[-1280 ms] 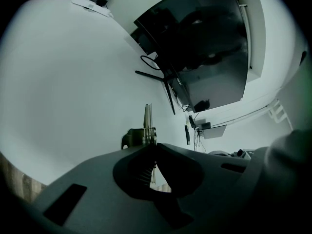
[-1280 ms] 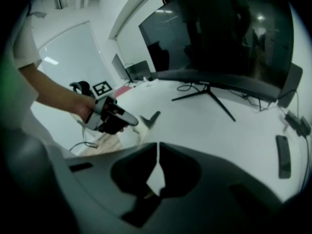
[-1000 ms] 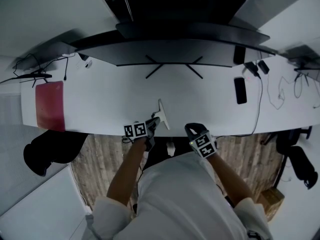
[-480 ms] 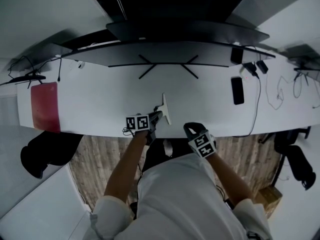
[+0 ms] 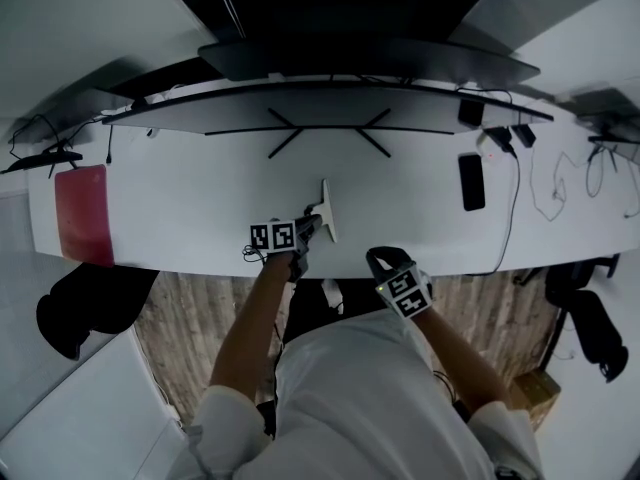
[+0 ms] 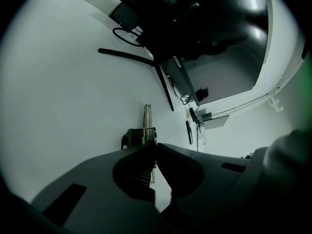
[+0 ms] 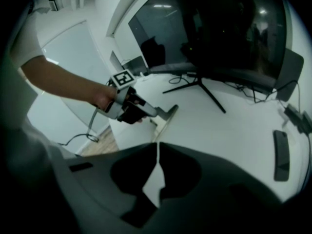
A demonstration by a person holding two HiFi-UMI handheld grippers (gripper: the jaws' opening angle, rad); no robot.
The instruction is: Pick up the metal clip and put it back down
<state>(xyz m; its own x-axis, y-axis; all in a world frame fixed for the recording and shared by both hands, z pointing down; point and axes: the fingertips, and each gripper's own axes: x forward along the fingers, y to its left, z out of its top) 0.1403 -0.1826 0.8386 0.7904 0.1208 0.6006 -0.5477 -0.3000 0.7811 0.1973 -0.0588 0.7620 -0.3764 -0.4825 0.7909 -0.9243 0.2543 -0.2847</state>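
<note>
The metal clip (image 5: 325, 211) is a long silvery clip standing on edge on the white desk (image 5: 200, 198), near its front edge. My left gripper (image 5: 305, 230) is shut on the clip's near end. In the left gripper view the clip (image 6: 145, 126) pokes out past the closed jaws, with its spring showing. The right gripper view shows the left gripper (image 7: 146, 112) holding the clip (image 7: 167, 117) low over the desk; I cannot tell whether it touches. My right gripper (image 5: 385, 261) is shut on nothing, at the desk's front edge, right of the clip.
A wide dark monitor (image 5: 330, 53) on a splayed stand (image 5: 322, 133) fills the back of the desk. A black phone (image 5: 469, 181) lies at right, with chargers and cables (image 5: 560, 183) beyond it. A red pad (image 5: 83, 214) lies at the far left. A black chair (image 5: 75, 308) stands below the left end.
The left gripper, still shut on the clip, has edged a little farther onto the desk toward the monitor stand. The right gripper has hardly moved.
</note>
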